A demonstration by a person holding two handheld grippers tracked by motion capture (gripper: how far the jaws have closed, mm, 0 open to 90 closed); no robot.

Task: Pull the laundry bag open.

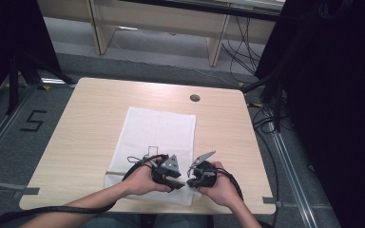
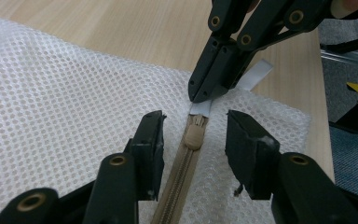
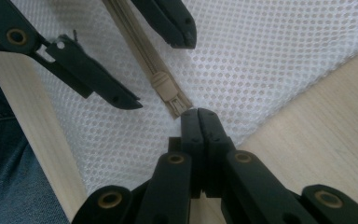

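Note:
A white mesh bag point(image 1: 157, 135) lies flat on the wooden table point(image 1: 90, 123), its beige zipper point(image 2: 179, 182) running along the near edge. The beige zipper slider point(image 2: 194, 135) sits near the zipper's end. My left gripper point(image 2: 194, 117) is open, one jaw on each side of the slider without touching it. My right gripper point(image 2: 199, 95) is shut on the white fabric tab point(image 2: 257, 74) at the zipper's end, just beyond the slider. In the right gripper view, my shut right gripper point(image 3: 198, 113) meets the zipper end and the open left gripper point(image 3: 159, 70) straddles the slider point(image 3: 163, 86). Both grippers point(image 1: 183, 180) meet at the bag's near right corner.
The table's front edge point(image 1: 147, 209) is close under both hands. A round cable hole point(image 1: 195, 98) sits at the table's far side. Dark curtains point(image 1: 332, 95) and cables stand to the right, and wooden furniture legs point(image 1: 100, 28) stand behind the table.

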